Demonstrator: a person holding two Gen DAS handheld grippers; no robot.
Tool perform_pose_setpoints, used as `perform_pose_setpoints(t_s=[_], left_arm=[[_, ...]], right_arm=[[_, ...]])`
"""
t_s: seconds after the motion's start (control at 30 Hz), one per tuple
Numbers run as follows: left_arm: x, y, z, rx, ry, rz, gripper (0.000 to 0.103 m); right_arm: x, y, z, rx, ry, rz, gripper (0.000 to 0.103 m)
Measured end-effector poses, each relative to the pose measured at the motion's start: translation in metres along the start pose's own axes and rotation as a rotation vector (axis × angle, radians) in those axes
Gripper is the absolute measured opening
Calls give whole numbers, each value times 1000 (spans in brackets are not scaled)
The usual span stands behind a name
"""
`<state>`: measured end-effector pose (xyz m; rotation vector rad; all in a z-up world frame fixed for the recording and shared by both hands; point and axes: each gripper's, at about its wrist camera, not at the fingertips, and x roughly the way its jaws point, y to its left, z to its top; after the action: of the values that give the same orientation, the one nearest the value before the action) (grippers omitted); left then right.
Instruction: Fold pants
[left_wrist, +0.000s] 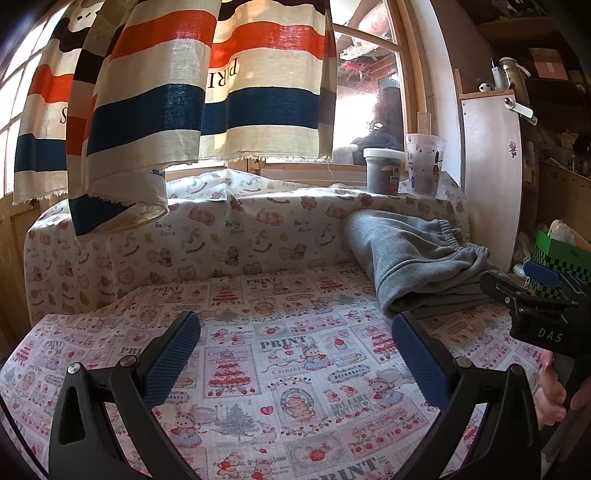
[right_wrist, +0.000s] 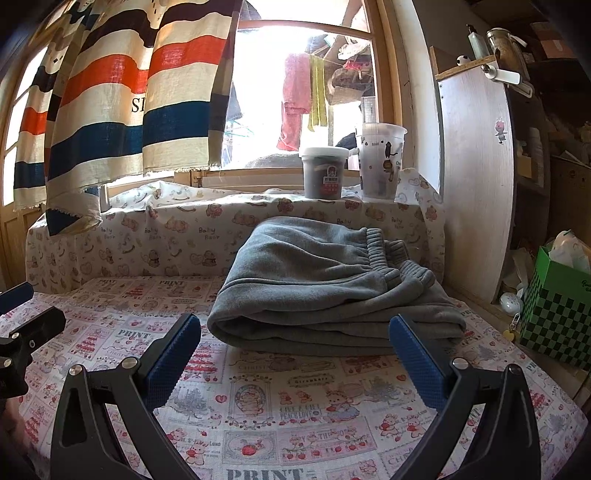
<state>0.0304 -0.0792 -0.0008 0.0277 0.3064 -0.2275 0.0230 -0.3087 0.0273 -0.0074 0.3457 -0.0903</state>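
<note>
The grey pants (right_wrist: 332, 291) lie folded, heaped against the printed backrest (right_wrist: 177, 236). Both the left gripper (left_wrist: 295, 354) and right gripper (right_wrist: 295, 354) gape wide, holding nothing. A careless nudge could spill the loose top fold away from the backrest.

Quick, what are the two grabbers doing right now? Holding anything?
Left gripper: open, holding nothing, over the printed cloth.
Right gripper: open, holding nothing, pointed at the folded grey pants.

"PRINT" on tablecloth (right_wrist: 258, 424)

Striped curtain (right_wrist: 122, 107) hangs above two tubs (right_wrist: 325, 171) on the sill.
</note>
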Motion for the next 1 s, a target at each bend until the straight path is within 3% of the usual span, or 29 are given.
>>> perform_pose_setpoints(t_s=[1.0], left_arm=[[-1,-1,0,6,9,-20,103]], right_arm=[[0,0,1,2,-1,-3,102]])
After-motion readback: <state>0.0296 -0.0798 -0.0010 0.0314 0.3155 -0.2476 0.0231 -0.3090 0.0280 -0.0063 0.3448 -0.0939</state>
